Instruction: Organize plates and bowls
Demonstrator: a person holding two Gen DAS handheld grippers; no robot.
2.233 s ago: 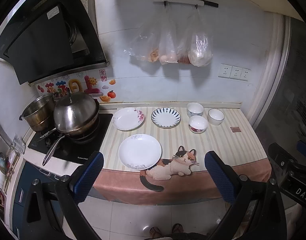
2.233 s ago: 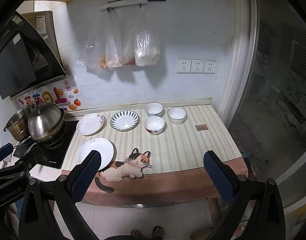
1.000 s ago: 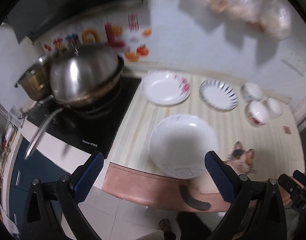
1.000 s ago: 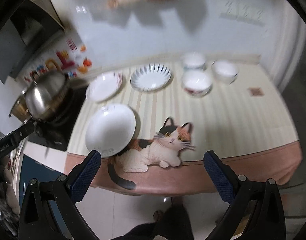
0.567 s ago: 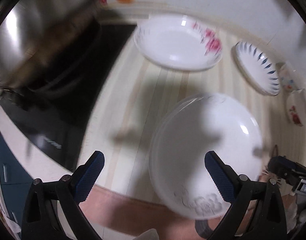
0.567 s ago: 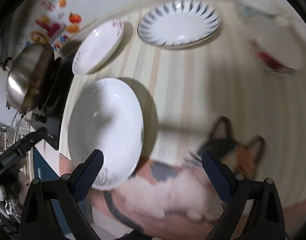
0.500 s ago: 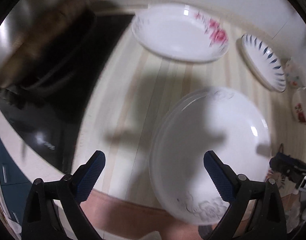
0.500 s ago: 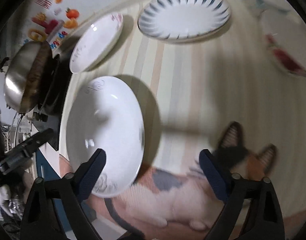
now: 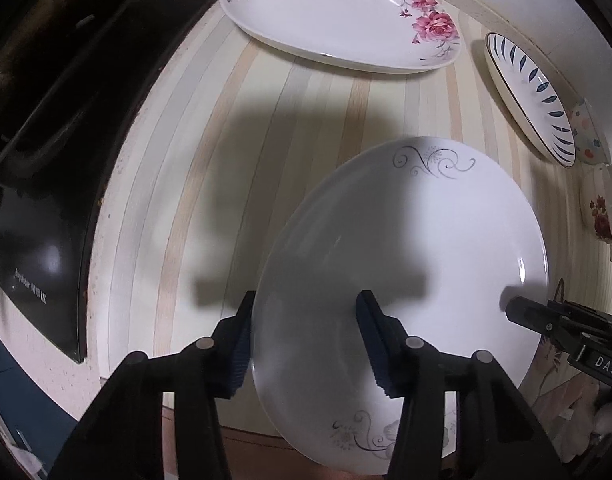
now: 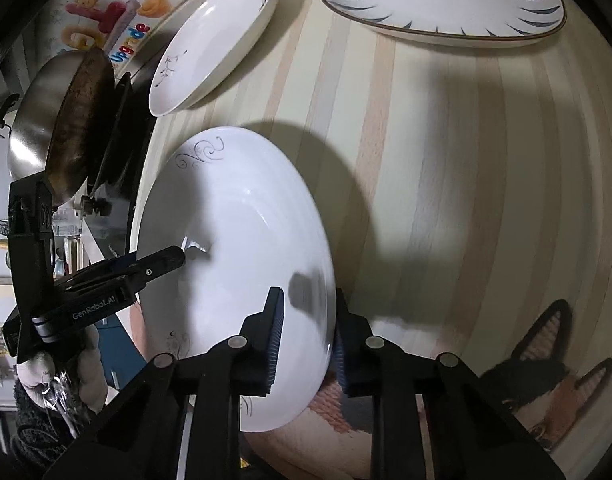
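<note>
The white plate with grey scrollwork (image 9: 406, 264) sits at the near edge of the striped counter mat (image 9: 210, 168), its near rim hanging over the pinkish border strip. Both grippers are on it, one per side.

The left gripper (image 9: 306, 336) points pretty much straight down at the plate's left rim, one blue pad outside the edge and the other over the plate's well. Its jaws are closing with the rim between them; the outer pad looks right up against the edge, but I can't tell if the inner one is pressing yet.

The right gripper (image 10: 306, 344) comes in at a slant on the opposite rim, jaws also closing, and the gap is narrow. The rim is sandwiched between its blue pads and they look snug on it. In the right wrist view you can see the left gripper's tip resting on the plate's far side, with the person's gloved hand (image 10: 62, 368) behind it.

Further back on the mat: a white plate with pink roses (image 9: 338, 16), and to its right a plate with dark blue dashes around the rim (image 9: 530, 92). Two small floral bowls (image 9: 598, 200) are squeezed at the right edge of the left view. A black induction cooktop (image 9: 38, 184) lies left of the mat, with a steel wok (image 10: 54, 124) on it. The mat's printed cat (image 10: 546, 384) shows just right of the plate.
</note>
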